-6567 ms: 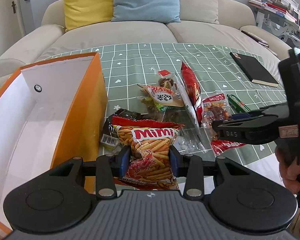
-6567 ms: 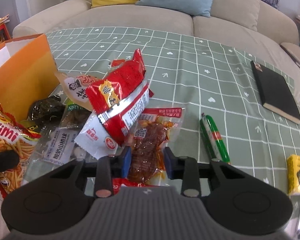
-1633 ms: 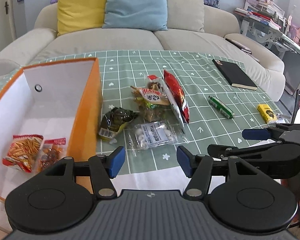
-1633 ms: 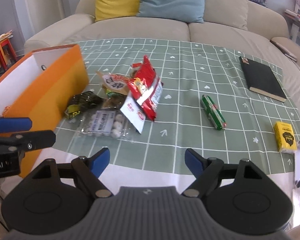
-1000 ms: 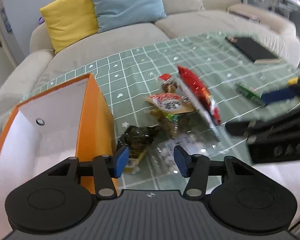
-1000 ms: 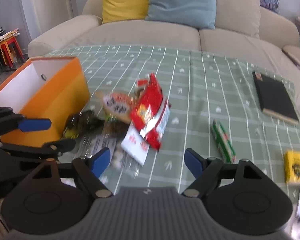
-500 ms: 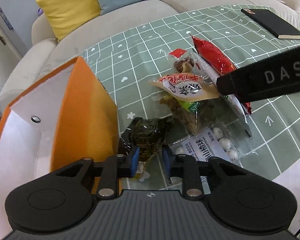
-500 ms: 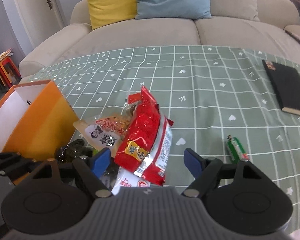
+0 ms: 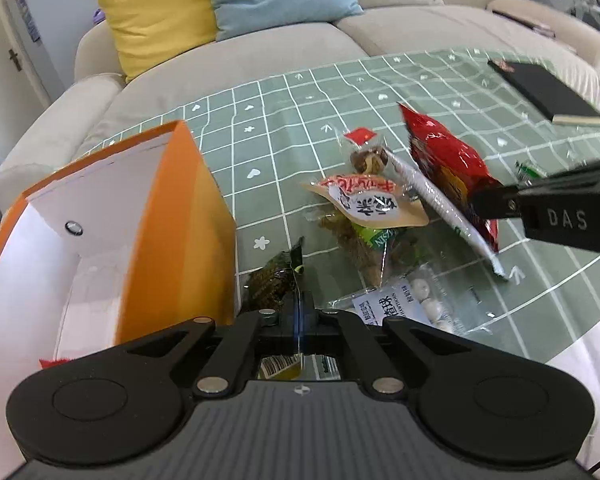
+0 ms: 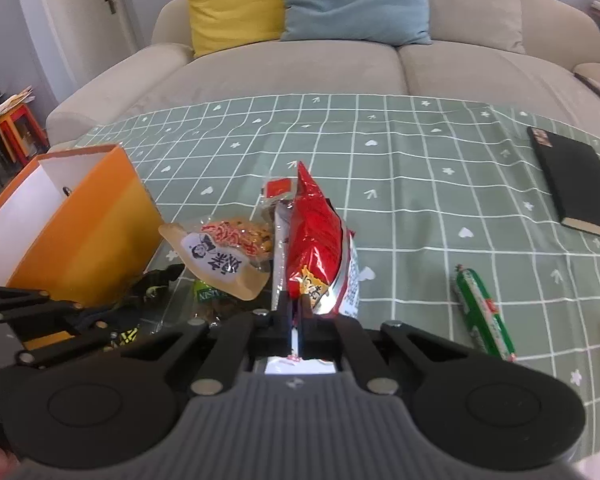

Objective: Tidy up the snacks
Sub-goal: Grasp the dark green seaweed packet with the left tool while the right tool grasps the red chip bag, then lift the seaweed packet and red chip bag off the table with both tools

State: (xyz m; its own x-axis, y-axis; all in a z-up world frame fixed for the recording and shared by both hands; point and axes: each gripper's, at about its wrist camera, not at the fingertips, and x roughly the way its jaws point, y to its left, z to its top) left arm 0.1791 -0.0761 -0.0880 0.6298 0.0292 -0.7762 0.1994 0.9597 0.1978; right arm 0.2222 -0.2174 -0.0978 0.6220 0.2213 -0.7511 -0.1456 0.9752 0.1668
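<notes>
My left gripper (image 9: 299,312) is shut on the near edge of a dark green snack packet (image 9: 272,282) lying beside the orange box (image 9: 180,232). My right gripper (image 10: 296,316) is shut on the lower edge of the red snack bag (image 10: 316,240), which stands on its side. Between them lie a tan packet with red print (image 9: 370,204), a clear bag of brown snacks (image 9: 356,240) and a clear packet of white balls (image 9: 412,304). In the left wrist view the right gripper (image 9: 488,204) reaches in from the right onto the red bag (image 9: 444,160). The left gripper's arms (image 10: 40,312) show in the right wrist view.
The orange box has a white inside and stands open at the table's left edge (image 10: 80,216). A green sausage stick (image 10: 482,312) and a black notebook (image 10: 576,180) lie to the right on the green checked cloth (image 10: 400,152). A sofa with yellow and blue cushions (image 10: 240,4) stands behind.
Both grippers came down and forward to the pile and went from open to shut, the left on the dark green packet, the right on the red bag.
</notes>
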